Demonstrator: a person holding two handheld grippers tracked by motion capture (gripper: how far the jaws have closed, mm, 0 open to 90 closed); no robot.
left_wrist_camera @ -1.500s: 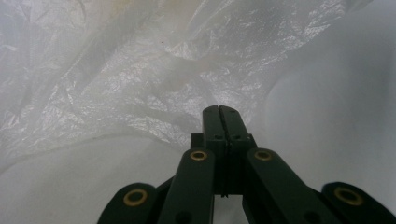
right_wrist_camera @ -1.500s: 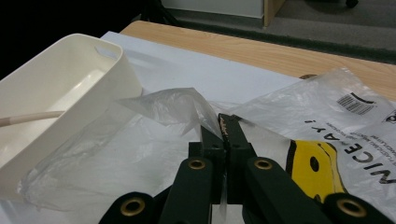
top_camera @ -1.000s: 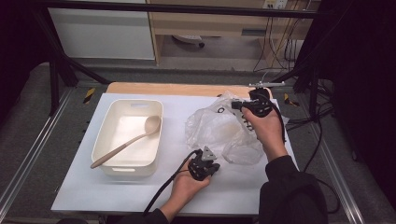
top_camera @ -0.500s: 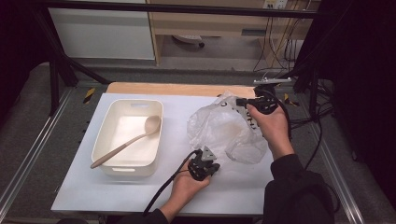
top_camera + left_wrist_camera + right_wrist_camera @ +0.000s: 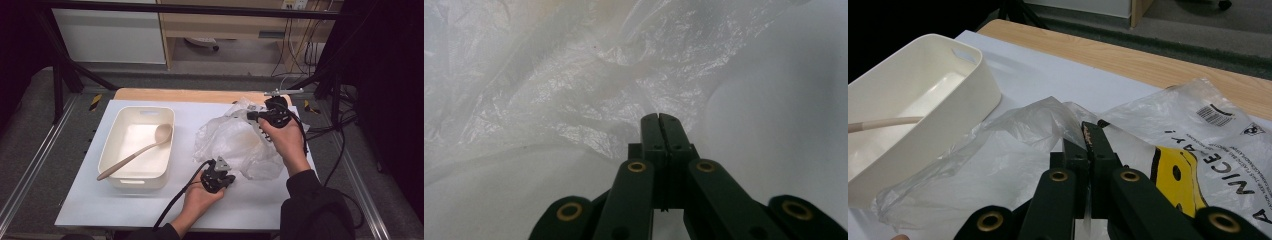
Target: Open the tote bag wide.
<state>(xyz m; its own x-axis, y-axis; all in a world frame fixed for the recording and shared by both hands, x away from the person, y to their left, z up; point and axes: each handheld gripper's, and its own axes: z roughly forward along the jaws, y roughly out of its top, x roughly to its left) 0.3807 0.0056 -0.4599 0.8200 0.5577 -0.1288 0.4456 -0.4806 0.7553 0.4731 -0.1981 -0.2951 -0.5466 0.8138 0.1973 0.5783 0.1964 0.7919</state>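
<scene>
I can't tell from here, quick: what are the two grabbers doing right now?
Left gripper: closed at the plastic bag's near edge; whether it pinches film cannot be told.
Right gripper: closed, pinching the plastic bag's far edge.

Two black hand-held grippers: left hand-held gripper [image 5: 223, 179] trails black cable, grey three-cornered plate on top; right hand-held gripper [image 5: 253, 116] likewise cabled. Black linkage arms, brass-ringed pivots, small screws. Dark sleeve [image 5: 315, 207] on right arm.
</scene>
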